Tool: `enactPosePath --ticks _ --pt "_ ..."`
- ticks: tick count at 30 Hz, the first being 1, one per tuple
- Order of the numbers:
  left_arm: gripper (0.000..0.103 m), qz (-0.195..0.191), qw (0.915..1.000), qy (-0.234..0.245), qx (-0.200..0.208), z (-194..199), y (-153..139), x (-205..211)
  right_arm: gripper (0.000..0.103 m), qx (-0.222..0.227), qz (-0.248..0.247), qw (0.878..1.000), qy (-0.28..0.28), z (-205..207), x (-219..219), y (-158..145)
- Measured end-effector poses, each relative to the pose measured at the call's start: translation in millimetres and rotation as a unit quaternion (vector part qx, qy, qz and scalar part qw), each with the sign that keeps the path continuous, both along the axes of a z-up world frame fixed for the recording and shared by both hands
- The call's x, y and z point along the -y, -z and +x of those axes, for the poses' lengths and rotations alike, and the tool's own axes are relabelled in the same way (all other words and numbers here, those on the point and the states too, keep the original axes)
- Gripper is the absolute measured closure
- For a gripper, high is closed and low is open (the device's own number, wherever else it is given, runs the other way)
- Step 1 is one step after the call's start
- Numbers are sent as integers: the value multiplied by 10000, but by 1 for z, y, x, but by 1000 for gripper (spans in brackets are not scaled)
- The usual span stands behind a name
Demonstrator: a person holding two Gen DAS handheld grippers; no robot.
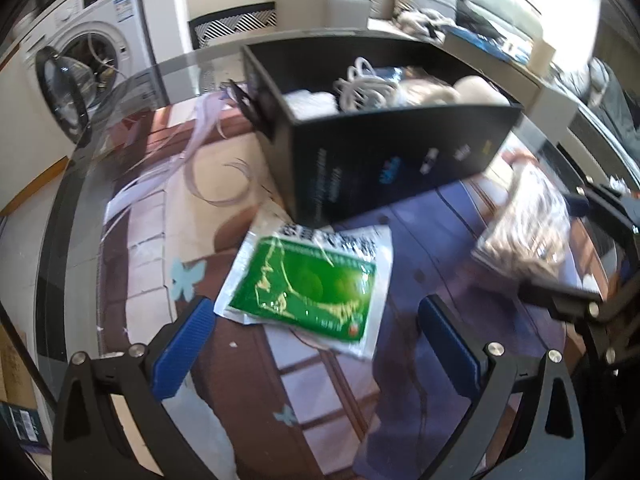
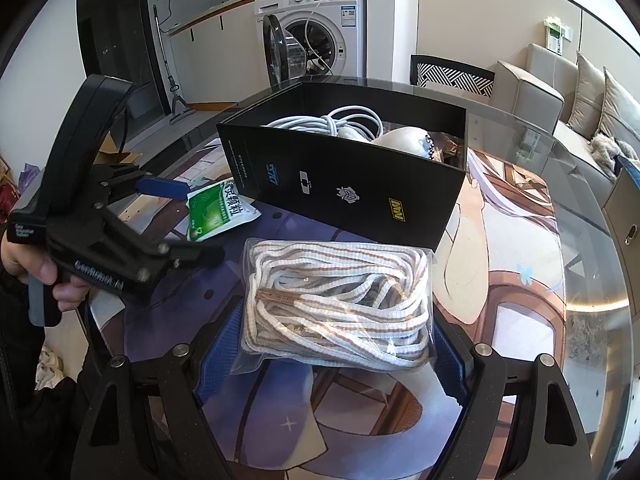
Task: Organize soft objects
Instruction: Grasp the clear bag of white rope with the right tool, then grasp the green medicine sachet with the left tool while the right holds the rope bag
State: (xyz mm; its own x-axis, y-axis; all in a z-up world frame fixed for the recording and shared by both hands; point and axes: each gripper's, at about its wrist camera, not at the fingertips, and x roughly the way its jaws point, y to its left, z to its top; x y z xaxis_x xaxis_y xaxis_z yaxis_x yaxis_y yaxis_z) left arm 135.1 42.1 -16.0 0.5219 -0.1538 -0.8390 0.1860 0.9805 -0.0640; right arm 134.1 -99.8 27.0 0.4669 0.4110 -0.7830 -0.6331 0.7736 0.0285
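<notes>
Rope bag [image 2: 338, 304] before black box [image 2: 348, 184]

On your left gripper [image 2: 182, 220] you can read "GenRobot.AI" in white along its black body. The black box [image 2: 344, 192] shows a yellow "NAVI" logo among other emblems. The green packet [image 2: 216, 212] carries Chinese characters.

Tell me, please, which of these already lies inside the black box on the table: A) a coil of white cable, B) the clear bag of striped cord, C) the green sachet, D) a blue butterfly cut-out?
A: the right wrist view shows a coil of white cable inside the black box, while the green sachet and the bag of striped cord lie on the table outside it.
</notes>
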Motion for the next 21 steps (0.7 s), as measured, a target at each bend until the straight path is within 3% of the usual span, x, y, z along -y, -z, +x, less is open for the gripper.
enactPosePath --ticks 7,13,16,21 --pt "2 -170 9994 -278 68 2 -1 -5 19 8 9 10000 -5 0 1 -1" --pt "7 112 9988 -426 214 3 2 -1 19 2 15 10000 -14 -1 1 -1" --pt "13 161 9994 -308 24 1 -2 0 19 -1 5 10000 -9 -1 1 -1" --pt "13 -91 9996 -164 -224 -2 -7 -5 19 11 7 10000 -10 -1 1 -2"
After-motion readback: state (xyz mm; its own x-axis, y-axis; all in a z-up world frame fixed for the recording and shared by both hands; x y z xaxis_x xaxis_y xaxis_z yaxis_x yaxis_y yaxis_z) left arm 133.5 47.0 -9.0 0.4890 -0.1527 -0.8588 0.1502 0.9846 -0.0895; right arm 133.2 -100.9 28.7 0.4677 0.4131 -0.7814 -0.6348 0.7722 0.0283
